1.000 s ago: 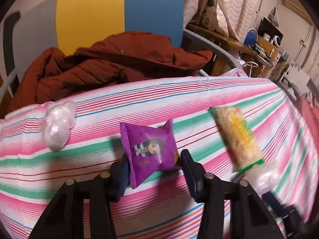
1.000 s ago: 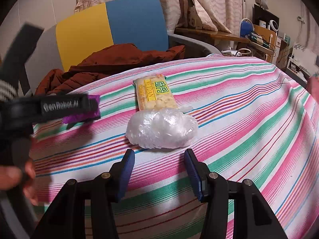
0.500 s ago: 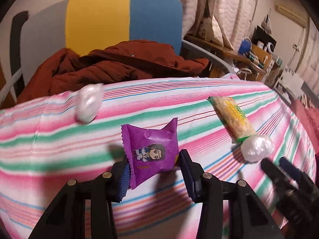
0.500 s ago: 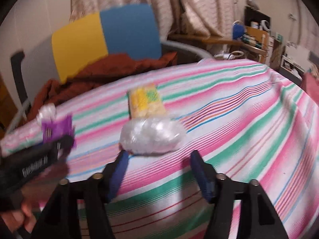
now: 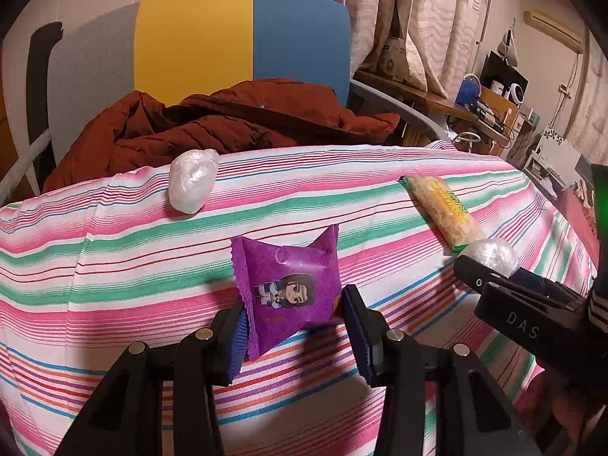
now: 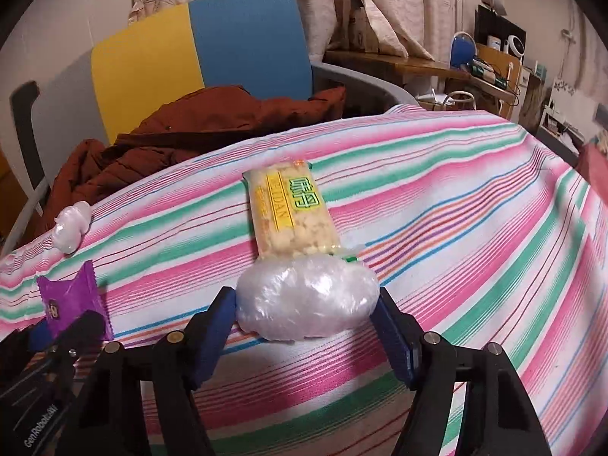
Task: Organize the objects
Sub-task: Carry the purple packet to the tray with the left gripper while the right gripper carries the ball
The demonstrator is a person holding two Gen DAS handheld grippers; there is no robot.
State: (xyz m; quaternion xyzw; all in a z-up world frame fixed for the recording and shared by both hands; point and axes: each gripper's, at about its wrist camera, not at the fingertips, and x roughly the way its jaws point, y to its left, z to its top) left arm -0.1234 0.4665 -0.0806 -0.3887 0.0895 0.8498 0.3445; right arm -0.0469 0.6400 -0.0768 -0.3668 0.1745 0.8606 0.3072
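My left gripper (image 5: 294, 328) is shut on a purple snack packet (image 5: 288, 290) with a cartoon figure, held just above the striped cloth. The packet also shows in the right wrist view (image 6: 72, 306). My right gripper (image 6: 306, 321) stands around a clear plastic-wrapped ball (image 6: 307, 300); its blue pads (image 6: 224, 311) touch the ball's sides. The ball also shows in the left wrist view (image 5: 494, 252). A yellow-green puffed snack bar (image 6: 290, 214) lies just behind the ball, touching it. A second wrapped ball (image 5: 192, 178) lies at the cloth's far left edge.
The striped tablecloth (image 5: 114, 266) covers the table. Behind it stands a yellow and blue chair (image 5: 228, 38) with a rust-red jacket (image 5: 228, 121) on it. A cluttered desk (image 6: 486, 72) and curtains are at the back right.
My right gripper has moved forward and closed its jaws onto the wrapped ball. My left gripper still holds the purple packet and has pulled back a little.
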